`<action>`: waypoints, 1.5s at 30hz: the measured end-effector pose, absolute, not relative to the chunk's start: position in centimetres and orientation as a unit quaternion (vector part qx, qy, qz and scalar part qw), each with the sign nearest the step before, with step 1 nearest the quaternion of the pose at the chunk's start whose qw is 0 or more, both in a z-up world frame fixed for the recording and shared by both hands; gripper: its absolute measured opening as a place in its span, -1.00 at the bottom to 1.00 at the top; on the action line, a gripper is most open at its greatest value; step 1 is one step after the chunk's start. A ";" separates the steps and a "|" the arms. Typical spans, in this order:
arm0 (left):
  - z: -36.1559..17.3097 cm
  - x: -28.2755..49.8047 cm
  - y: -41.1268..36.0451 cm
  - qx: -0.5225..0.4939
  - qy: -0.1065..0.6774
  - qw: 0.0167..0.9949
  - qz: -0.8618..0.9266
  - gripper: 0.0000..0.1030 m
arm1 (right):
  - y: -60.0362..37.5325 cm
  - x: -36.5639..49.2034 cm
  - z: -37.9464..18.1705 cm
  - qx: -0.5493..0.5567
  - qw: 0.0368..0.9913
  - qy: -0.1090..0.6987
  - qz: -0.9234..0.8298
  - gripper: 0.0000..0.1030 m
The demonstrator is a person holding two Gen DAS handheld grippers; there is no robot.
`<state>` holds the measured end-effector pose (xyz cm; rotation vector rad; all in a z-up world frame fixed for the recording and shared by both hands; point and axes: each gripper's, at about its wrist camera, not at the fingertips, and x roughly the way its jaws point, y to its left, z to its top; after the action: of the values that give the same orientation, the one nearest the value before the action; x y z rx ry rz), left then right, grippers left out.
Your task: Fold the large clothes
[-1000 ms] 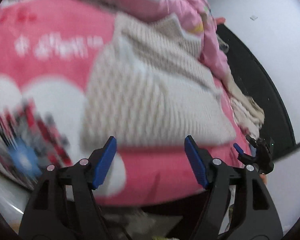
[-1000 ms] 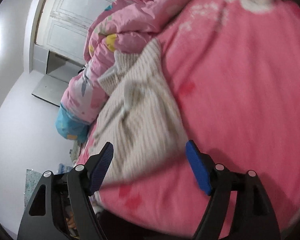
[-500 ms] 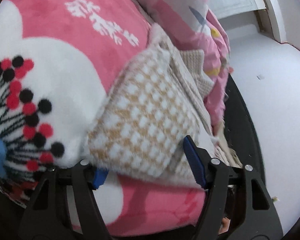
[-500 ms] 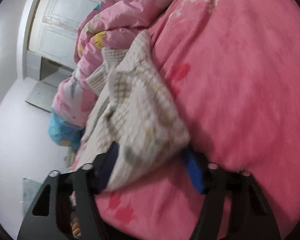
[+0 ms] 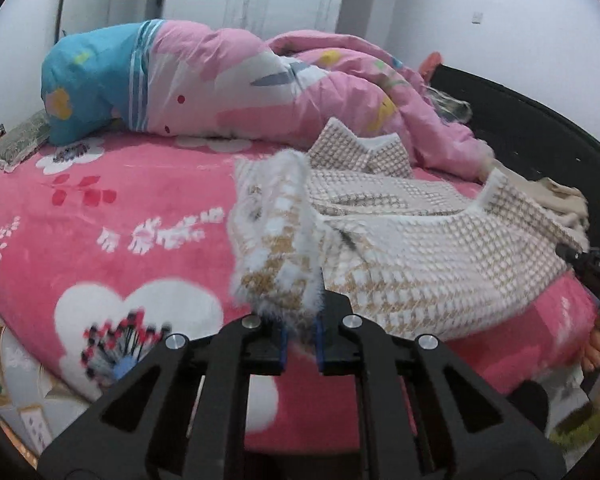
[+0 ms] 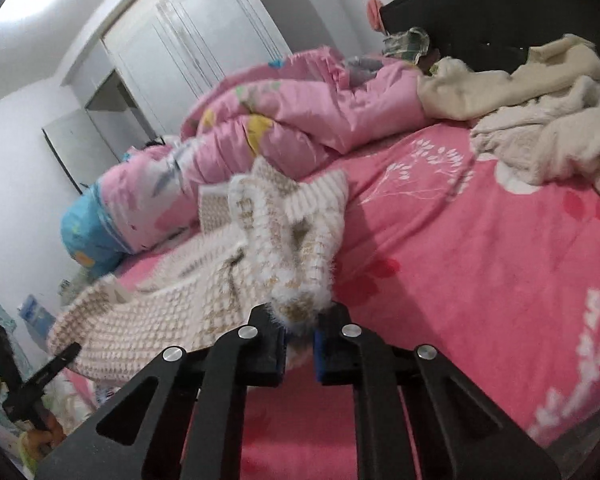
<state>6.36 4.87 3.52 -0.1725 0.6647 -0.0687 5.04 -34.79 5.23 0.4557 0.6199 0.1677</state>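
Sweater: cream-and-tan checked knit sweater [image 5: 400, 256] is lying spread across the near part of the bed, with two bunched parts of its near edge rising off the blanket into the two grippers.
Left gripper: left gripper [image 5: 300, 344] is clamping a fuzzy corner of the sweater between its blue pads, jaws narrowed hard onto the knit; the fabric is standing up in a ridge above the fingers.
Right gripper: right gripper [image 6: 300, 350] is likewise pinching a fluffy fold of the sweater [image 6: 284, 240], jaws nearly together with the knit squeezed between them.
Between the grips: the near edge of the sweater is hanging in a shallow sag from one gripper across to the other, its far part resting on the blanket.
Blanket: pink floral blanket [image 5: 112, 216] is covering the bed under the sweater.
Quilt: pink quilt [image 5: 260, 88] with a blue end is lying bunched along the far side of the bed, just behind the sweater's far edge.
Other clothes: cream fleece pile [image 6: 540, 120] is lying well apart from the sweater, near the dark headboard [image 6: 480, 12].
Background: white wardrobe doors [image 6: 196, 44] are standing behind the bed.
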 end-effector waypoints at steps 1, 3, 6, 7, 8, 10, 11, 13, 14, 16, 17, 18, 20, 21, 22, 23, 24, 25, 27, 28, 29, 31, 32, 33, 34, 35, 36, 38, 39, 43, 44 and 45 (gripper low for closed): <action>3.4 5.7 5.1 -0.092 0.333 0.938 -0.040 -0.82 | -35.4 3.8 5.0 0.229 0.921 0.304 0.085 -0.80; 2.0 4.2 6.5 -0.134 0.363 0.920 -0.055 -0.80 | -37.0 1.8 2.9 0.258 0.906 0.322 0.094 -0.80; -2.7 4.7 8.0 -0.190 0.415 0.887 -0.074 -0.59 | -38.6 1.7 -2.4 0.290 0.868 0.391 0.100 -0.69; -4.4 4.8 8.4 -0.202 0.431 0.876 -0.074 -0.56 | -39.2 2.3 -5.4 0.306 0.839 0.438 0.102 -0.57; -6.0 5.0 9.0 -0.219 0.447 0.864 -0.071 -0.53 | -39.9 2.7 -7.5 0.322 0.816 0.469 0.102 -0.47; -7.0 4.9 10.0 -0.245 0.452 0.855 -0.061 -0.31 | -41.9 2.1 -8.6 0.393 0.785 0.461 0.131 -0.43; -6.6 4.6 10.2 -0.242 0.445 0.861 -0.056 -0.27 | -42.4 1.8 -8.0 0.397 0.783 0.461 0.130 -0.37; -5.0 3.2 11.1 -0.218 0.417 0.881 -0.042 0.02 | -43.3 0.8 -4.7 0.335 0.825 0.449 0.078 -0.05; -4.0 2.4 11.7 -0.204 0.397 0.894 -0.028 0.07 | -43.5 0.3 -3.0 0.305 0.845 0.436 0.052 0.02; -2.3 1.6 12.4 -0.185 0.372 0.910 -0.015 0.07 | -43.1 -0.2 -0.1 0.270 0.868 0.414 0.039 0.04; -1.5 1.6 12.2 -0.177 0.363 0.915 -0.015 0.07 | -42.5 -0.1 1.0 0.258 0.876 0.405 0.043 0.04; -0.8 1.5 11.8 -0.170 0.356 0.919 -0.022 0.07 | -41.3 0.2 2.1 0.243 0.884 0.395 0.055 0.04; 0.4 2.6 10.3 -0.163 0.339 0.924 -0.067 0.07 | -38.0 1.6 3.2 0.215 0.890 0.391 0.090 0.04; 0.3 3.4 9.0 -0.166 0.340 0.920 -0.098 0.07 | -35.5 2.8 3.4 0.195 0.890 0.395 0.113 0.04; 0.0 4.0 8.3 -0.168 0.349 0.915 -0.117 0.07 | -33.1 4.1 3.3 0.175 0.889 0.400 0.136 0.04; -0.8 5.0 7.3 -0.169 0.366 0.905 -0.134 0.07 | -31.2 5.1 2.8 0.160 0.886 0.408 0.151 0.04; -1.5 6.1 6.4 -0.167 0.382 0.898 -0.139 0.06 | -29.5 6.0 2.1 0.145 0.881 0.421 0.159 0.04; -2.7 7.2 5.2 -0.162 0.398 0.891 -0.146 0.04 | -27.3 7.5 1.1 0.124 0.874 0.440 0.161 0.04; -4.6 9.2 4.1 -0.154 0.424 0.882 -0.136 -0.01 | -24.7 9.1 -0.5 0.088 0.870 0.459 0.156 0.04; -5.1 9.5 3.8 -0.148 0.430 0.881 -0.130 -0.07 | -23.9 9.5 -1.0 0.070 0.870 0.464 0.151 0.04; -5.7 9.9 3.5 -0.143 0.430 0.883 -0.122 -0.09 | -22.8 10.1 -2.0 0.043 0.869 0.469 0.149 0.04; -6.0 10.0 3.1 -0.130 0.423 0.890 -0.110 -0.23 | -21.8 10.0 -3.0 0.009 0.871 0.469 0.144 -0.04; -6.0 9.8 2.9 -0.120 0.420 0.893 -0.106 -0.29 | -21.4 9.9 -2.9 0.000 0.872 0.465 0.152 -0.12; -5.9 9.7 2.6 -0.110 0.418 0.896 -0.104 -0.44 | -21.2 9.7 -2.6 0.002 0.872 0.463 0.163 -0.43; -5.8 9.6 2.4 -0.102 0.414 0.899 -0.103 -0.58 | -21.2 9.5 -2.4 0.005 0.870 0.462 0.169 -0.72; -5.6 9.5 2.2 -0.097 0.411 0.901 -0.104 -0.66 | -21.1 9.2 -1.8 -0.007 0.875 0.456 0.163 -0.86; -5.2 9.3 1.9 -0.088 0.405 0.904 -0.103 -0.75 | -20.9 8.9 -1.3 -0.014 0.879 0.448 0.160 -0.87; -3.9 9.1 1.5 -0.077 0.390 0.911 -0.107 -0.83 | -20.7 8.1 0.5 -0.016 0.891 0.425 0.156 -0.89; -2.3 8.8 1.4 -0.071 0.368 0.921 -0.111 -0.84 | -20.8 7.6 1.8 -0.013 0.901 0.407 0.154 -0.89; 1.4 8.6 1.5 -0.051 0.309 0.943 -0.117 -0.82 | -21.3 7.0 4.2 0.000 0.924 0.355 0.139 -0.89; 1.3 9.3 1.4 -0.048 0.312 0.942 -0.114 -0.80 | -21.2 7.4 3.8 0.004 0.924 0.356 0.137 -0.89; 0.3 10.2 1.5 -0.048 0.328 0.937 -0.110 -0.72 | -21.0 8.4 2.5 0.004 0.921 0.367 0.131 -0.89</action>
<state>10.17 1.55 0.26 -0.0974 0.6709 -0.2247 8.41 -21.01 2.49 0.0091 0.7549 0.2700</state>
